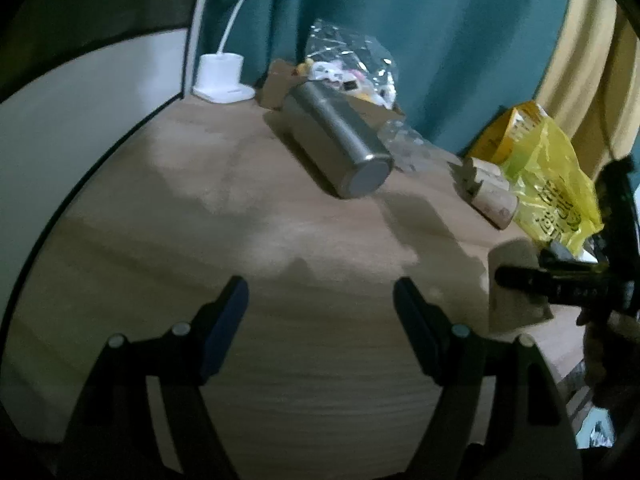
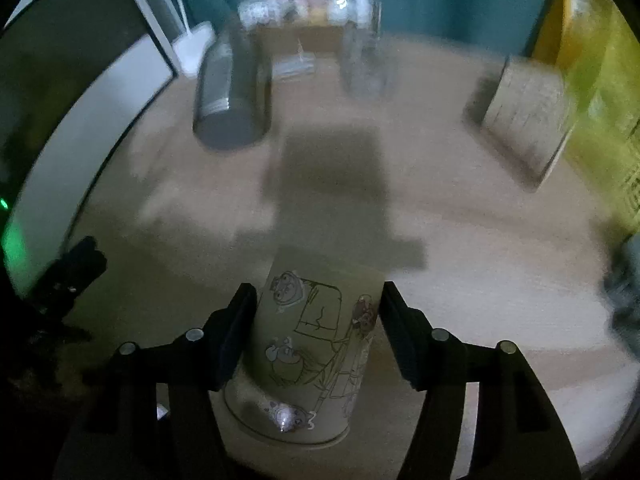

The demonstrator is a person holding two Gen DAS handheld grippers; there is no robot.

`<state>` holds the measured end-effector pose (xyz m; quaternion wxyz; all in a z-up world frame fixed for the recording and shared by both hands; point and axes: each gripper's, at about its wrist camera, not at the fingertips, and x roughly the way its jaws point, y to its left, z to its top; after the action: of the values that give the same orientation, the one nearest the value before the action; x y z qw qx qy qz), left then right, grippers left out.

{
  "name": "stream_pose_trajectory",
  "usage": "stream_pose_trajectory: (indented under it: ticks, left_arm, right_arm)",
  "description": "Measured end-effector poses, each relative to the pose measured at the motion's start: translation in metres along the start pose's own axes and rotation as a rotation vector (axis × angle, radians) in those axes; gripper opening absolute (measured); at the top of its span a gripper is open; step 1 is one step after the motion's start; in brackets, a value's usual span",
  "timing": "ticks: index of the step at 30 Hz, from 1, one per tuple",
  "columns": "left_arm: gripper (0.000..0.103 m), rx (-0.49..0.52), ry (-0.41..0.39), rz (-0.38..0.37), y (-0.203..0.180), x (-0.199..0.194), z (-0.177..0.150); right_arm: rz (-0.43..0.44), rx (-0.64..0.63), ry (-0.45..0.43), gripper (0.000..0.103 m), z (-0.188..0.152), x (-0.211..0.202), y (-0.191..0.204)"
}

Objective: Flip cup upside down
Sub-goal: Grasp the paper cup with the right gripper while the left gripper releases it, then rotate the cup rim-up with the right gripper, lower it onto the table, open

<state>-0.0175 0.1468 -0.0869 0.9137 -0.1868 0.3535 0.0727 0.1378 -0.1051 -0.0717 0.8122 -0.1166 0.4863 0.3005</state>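
One cup [image 2: 308, 344], pale and printed with cartoon figures, sits between the two fingers of the right gripper [image 2: 316, 332]. Its wider rim faces the camera and its narrower base points away, over the wooden worktop [image 2: 480, 280]. The left finger pad [image 2: 236, 336] presses the cup's side; the right pad stands just beside the other side, and contact there is hard to confirm through the blur, so the right gripper appears clenched on the cup. In the left wrist view the same cup [image 1: 516, 284] shows as a blurred beige shape at the right edge, crossed by one dark finger of the right gripper [image 1: 560, 288].

The left gripper [image 1: 320, 328] is released, its two blue-padded fingers spread wide with only bare worktop [image 1: 280, 240] between them.

One steel tumbler [image 1: 340, 144] lies on its side near the back of the worktop, its round end toward the camera. Behind it sit one white desk lamp [image 1: 222, 76], one cardboard box [image 1: 280, 84] and one clear crinkled bag [image 1: 352, 56]. To the right lie one yellow plastic bag [image 1: 548, 180] and, touching its front edge, one light patterned block [image 1: 492, 192].
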Motion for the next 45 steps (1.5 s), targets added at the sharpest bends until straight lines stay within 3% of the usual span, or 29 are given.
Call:
stream_pose_trajectory:
  ticks: [5,8,12,23,25,29,45]
  left_arm:
    - [0.076,0.044,0.007,-0.028,-0.018,0.0,0.001]
    - [0.076,0.059,0.008,-0.035,-0.025,0.0,-0.002]
    - [0.076,0.086,-0.005,-0.028,-0.033,0.002,-0.009]
    - [0.076,0.167,-0.049,-0.041,-0.059,0.017,-0.023]
    - [0.076,0.185,-0.055,-0.042,-0.063,0.017,-0.022]
    - [0.076,0.191,-0.061,-0.043,-0.067,0.017,-0.021]
    - [0.076,0.215,-0.038,-0.04,-0.08,0.029,-0.028]
  right_arm:
    - [-0.143,-0.119,-0.3,0.065,-0.029,-0.018,0.017]
    - [-0.244,-0.133,-0.435,0.065,-0.046,-0.018,0.023]
    - [-0.3,-0.09,-0.53,0.065,-0.069,-0.011,0.016]
    - [-0.486,-0.14,-0.735,0.066,-0.112,-0.024,0.027]
    - [-0.5,-0.145,-0.764,0.066,-0.121,-0.024,0.031]
    - [-0.471,-0.138,-0.72,0.066,-0.129,-0.01,0.031]
    - [-0.391,-0.104,-0.679,0.067,-0.147,-0.008,0.028]
